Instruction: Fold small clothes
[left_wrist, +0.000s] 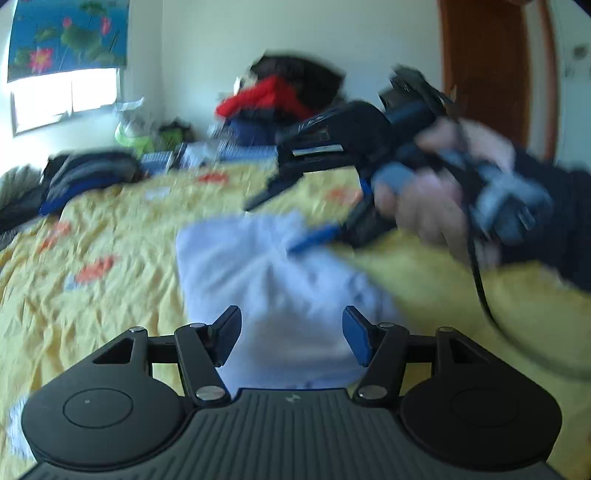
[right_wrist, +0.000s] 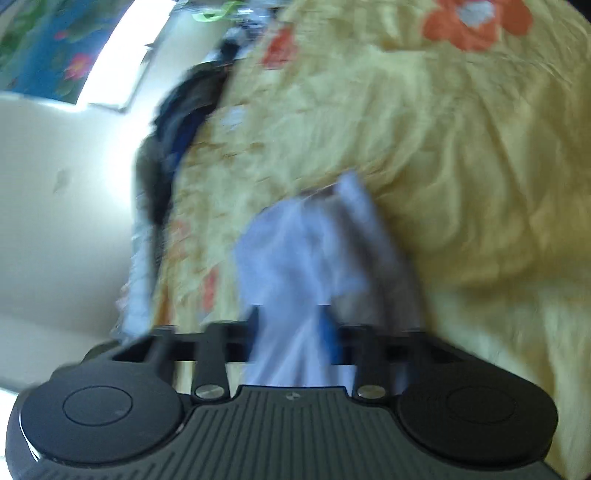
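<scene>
The left hand-held gripper (left_wrist: 291, 338) has its fingers apart and holds nothing; it hovers over the near edge of the pale lilac garment (left_wrist: 266, 280), which lies on the yellow flowered bedspread (left_wrist: 92, 236). The right hand-held gripper (right_wrist: 291, 328) is clamped on a fold of this garment (right_wrist: 303, 251). In the left wrist view it comes in from 2 o'clock. A pile of dark clothes (left_wrist: 85, 177) lies at 10 o'clock.

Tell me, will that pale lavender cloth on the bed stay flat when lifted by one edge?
Probably not. The lavender cloth already drapes and bunches where the right gripper pinches it, so it looks floppy. It seems thin and light, likely sliding easily over the yellow bedspread.
</scene>
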